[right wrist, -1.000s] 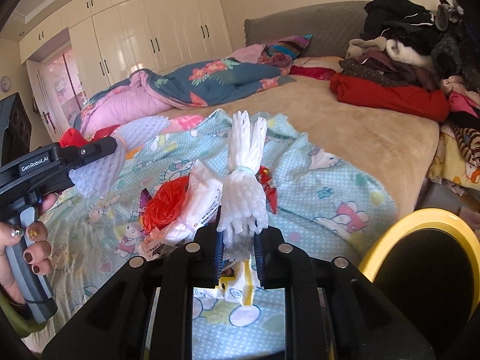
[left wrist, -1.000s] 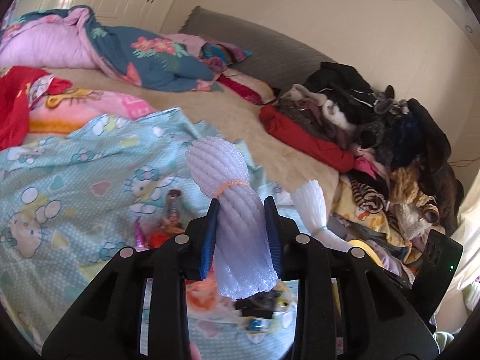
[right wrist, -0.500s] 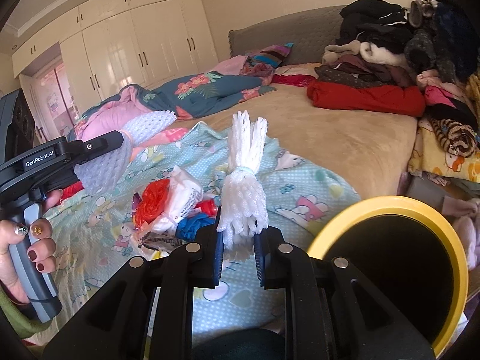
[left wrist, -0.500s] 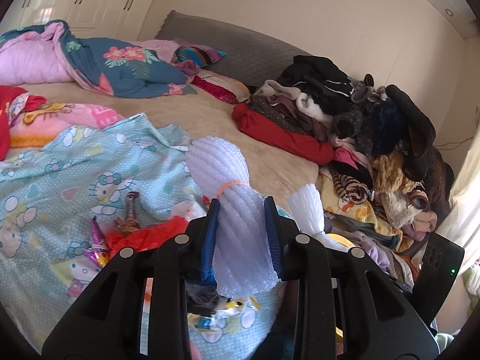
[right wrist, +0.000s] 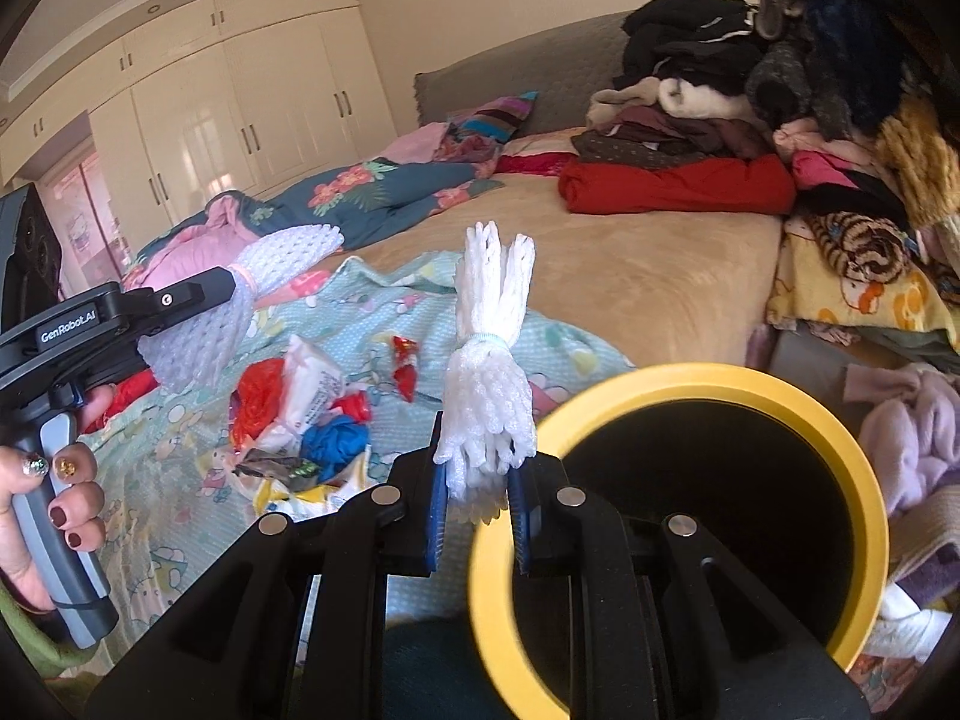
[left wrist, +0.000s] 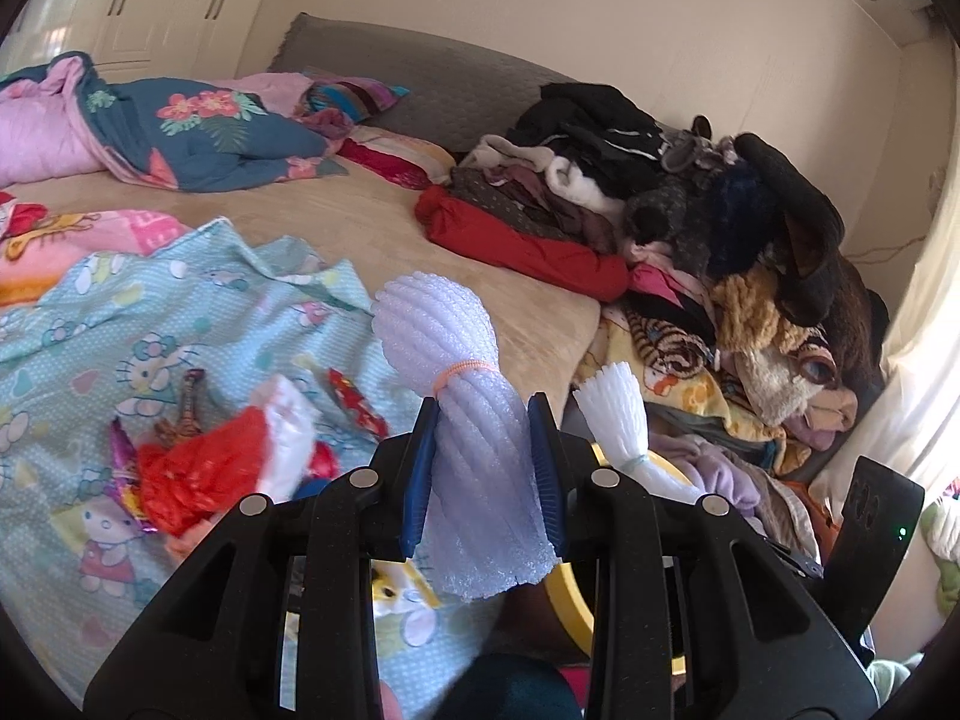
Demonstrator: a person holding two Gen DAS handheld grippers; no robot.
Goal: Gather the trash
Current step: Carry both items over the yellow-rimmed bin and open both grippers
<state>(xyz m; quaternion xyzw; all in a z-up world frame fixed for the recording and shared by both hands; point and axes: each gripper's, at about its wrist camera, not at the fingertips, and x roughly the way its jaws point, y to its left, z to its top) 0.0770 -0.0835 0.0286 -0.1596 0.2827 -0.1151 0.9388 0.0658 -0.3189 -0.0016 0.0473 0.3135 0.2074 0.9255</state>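
Left hand-held gripper [left wrist: 486,468] clamping foam net [left wrist: 462,420], right hand-held gripper [right wrist: 477,501] pinching foam sleeve [right wrist: 489,372]

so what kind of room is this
Most likely a lived-in bedroom: a bed with a grey headboard, crumpled quilts and a pile of clothes on it, and built-in wardrobes along the far wall.

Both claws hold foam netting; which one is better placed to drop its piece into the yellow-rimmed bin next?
Right, probably. The right claw grips its foam net beside the bin's yellow rim, while the left claw sits farther back over the bed.
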